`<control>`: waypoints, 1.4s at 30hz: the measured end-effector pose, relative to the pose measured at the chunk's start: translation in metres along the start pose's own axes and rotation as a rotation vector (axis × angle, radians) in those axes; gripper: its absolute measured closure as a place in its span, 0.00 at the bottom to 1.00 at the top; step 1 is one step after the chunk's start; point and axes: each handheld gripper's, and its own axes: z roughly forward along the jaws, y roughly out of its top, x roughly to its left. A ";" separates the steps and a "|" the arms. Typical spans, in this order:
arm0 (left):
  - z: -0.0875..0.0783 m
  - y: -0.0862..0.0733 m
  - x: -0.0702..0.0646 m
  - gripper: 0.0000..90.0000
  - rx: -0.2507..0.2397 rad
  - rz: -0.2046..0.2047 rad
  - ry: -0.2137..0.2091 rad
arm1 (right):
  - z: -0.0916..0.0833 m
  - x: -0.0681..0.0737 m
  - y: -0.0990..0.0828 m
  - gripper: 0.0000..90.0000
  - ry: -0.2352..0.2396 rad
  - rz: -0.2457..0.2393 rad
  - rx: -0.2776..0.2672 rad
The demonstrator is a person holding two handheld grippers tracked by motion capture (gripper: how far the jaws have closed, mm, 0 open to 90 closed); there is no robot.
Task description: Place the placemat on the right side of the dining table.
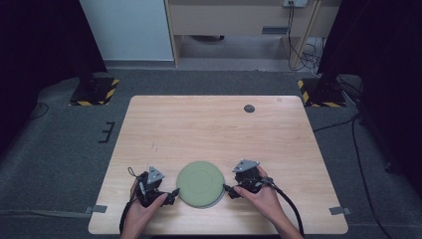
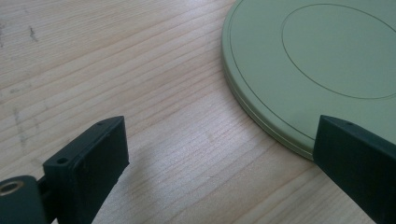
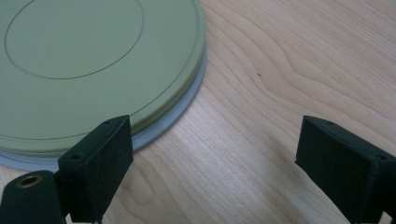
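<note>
Disc (image 1: 200, 182): round, matte green, grey underlayer | wood-grain table (image 1: 214, 129) | both hand-held grippers (image 1: 171, 194) (image 1: 230, 190) spread

The tabletop (image 1: 214, 129) is pale blond wood with fine brown grain lines and a few faint dark scuffs; a small dark grey disc (image 1: 249, 108) sits in its upper right part. At the lower centre of the frame lies a sage-green plate (image 1: 199, 182), matte, with a thin engraved circle around its middle. In the right gripper view a light grey plate (image 3: 187, 105) peeks out as a crescent beneath the green one. The left tool (image 1: 171, 194) and right tool (image 1: 229, 190) are black, each topped with a grey three-cornered plate. The floor (image 1: 59, 139) is dark grey carpet, with yellow-and-black hazard stripes (image 1: 110, 91) on the stand bases at upper left and upper right.
</note>
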 end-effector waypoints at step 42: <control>0.014 0.011 0.000 0.01 0.010 0.000 0.042 | -0.001 0.005 0.004 0.11 -0.061 0.017 -0.004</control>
